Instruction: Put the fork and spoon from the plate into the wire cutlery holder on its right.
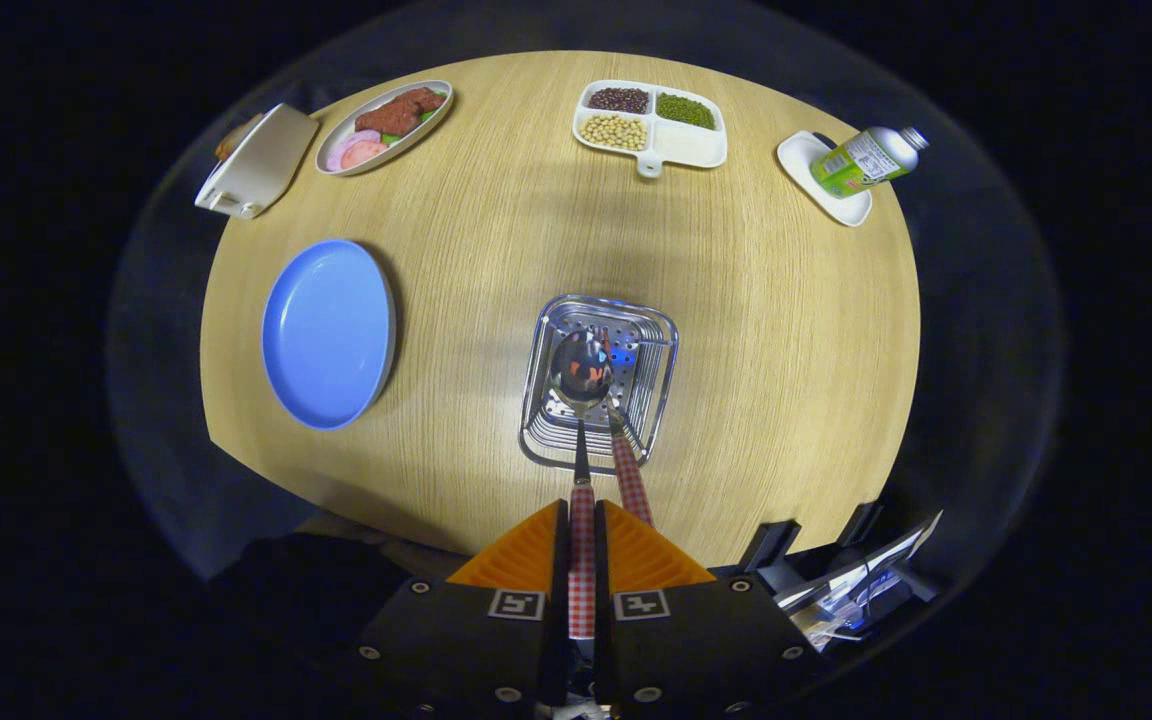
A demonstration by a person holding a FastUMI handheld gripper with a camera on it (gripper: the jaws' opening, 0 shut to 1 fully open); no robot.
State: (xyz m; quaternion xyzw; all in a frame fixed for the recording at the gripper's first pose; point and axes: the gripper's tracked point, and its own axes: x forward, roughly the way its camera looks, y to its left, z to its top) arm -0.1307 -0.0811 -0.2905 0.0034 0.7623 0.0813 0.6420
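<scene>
Right now we have the gripper (582,545) clamped on the spoon (581,400): both orange fingers (526,555) press on its red-and-white checked handle at the bottom centre of the frame, with the bowl hanging above the wire cutlery holder (658,345) in the middle of the frame. A second checked handle, which we take to be the fork (628,470), already leans out of the holder's near edge, just to the right of the spoon's stem.

To do this step well, we judge that we should bring the spoon straight down so its bowl passes inside the rim, keep it away from the fork's handle so the two do not knock, and part the fingers only once the bowl rests on the perforated bottom.

The spoon's bowl is polished metal and mirrors coloured shapes; its stem is thin and dark, and the handle is slim. The blue plate (328,333) at the centre left of the frame lies bare, well apart from the holder.
</scene>
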